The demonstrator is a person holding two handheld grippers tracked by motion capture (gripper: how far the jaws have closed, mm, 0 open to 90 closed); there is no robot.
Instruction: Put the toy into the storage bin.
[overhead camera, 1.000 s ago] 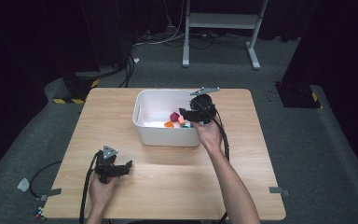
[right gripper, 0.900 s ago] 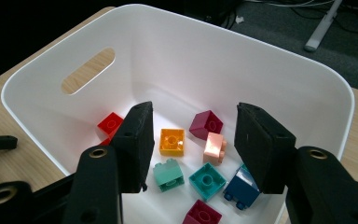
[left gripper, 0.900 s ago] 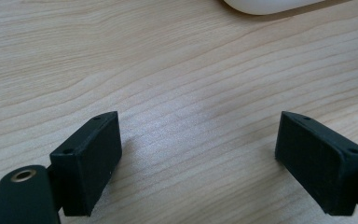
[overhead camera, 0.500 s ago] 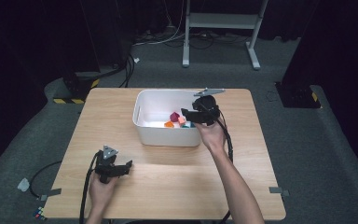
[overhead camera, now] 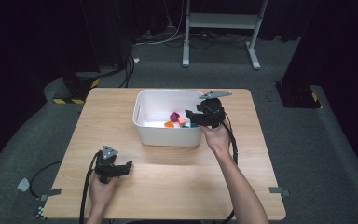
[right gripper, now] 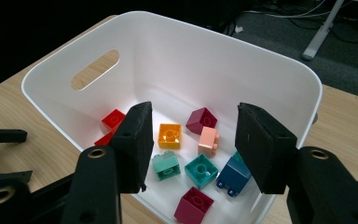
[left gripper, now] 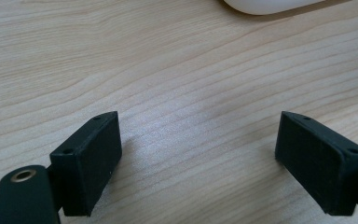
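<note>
**A:** ok so what's up with the right tongs (right gripper: 193, 144)? Holding anything?

**B:** nope, jaws are apart with nothing between them. They hang over the right end of the white bin (right gripper: 279, 70), looking down into it. Through the gap you can see an orange brick (right gripper: 170, 135), a pink brick (right gripper: 208, 141) and a maroon brick (right gripper: 201, 119) a bit farther back.

**A:** and closer in?

**B:** two teal bricks (right gripper: 200, 170) next to each other, a dark blue brick (right gripper: 234, 176) just right of them touching the right jaw's edge in the picture, and a magenta brick (right gripper: 194, 205) nearest. A red brick (right gripper: 113, 120) sits off to the left, half hidden behind the left jaw.

**A:** left tongs?

**B:** left tongs (left gripper: 198, 154) are wide apart too, empty, low over bare wood at the near left of the counter (overhead camera: 177, 172), well apart from the bin. In the high view the bin (overhead camera: 168, 135) sits around the middle of the counter, toward the far side, with the right tongs (overhead camera: 196, 115) at its right rim.
</note>
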